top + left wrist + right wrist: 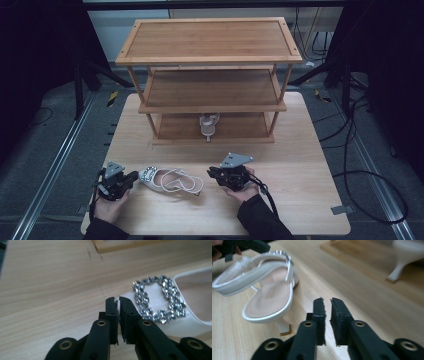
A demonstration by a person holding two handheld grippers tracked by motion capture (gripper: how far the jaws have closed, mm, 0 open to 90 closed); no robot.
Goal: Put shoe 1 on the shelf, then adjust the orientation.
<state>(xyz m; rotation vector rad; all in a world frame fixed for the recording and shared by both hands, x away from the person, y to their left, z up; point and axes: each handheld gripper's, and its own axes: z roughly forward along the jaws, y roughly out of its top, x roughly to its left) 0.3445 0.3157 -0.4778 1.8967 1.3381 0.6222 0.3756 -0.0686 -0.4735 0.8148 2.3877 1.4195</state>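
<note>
White shoe (170, 181) on table (300, 170), no readable writing.

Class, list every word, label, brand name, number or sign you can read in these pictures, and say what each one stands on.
None can be read.
The white shoe's insole carries a small stamped mark, too blurred to read.
The rhinestone buckle, the wooden shelf and the table bear no lettering.
</note>
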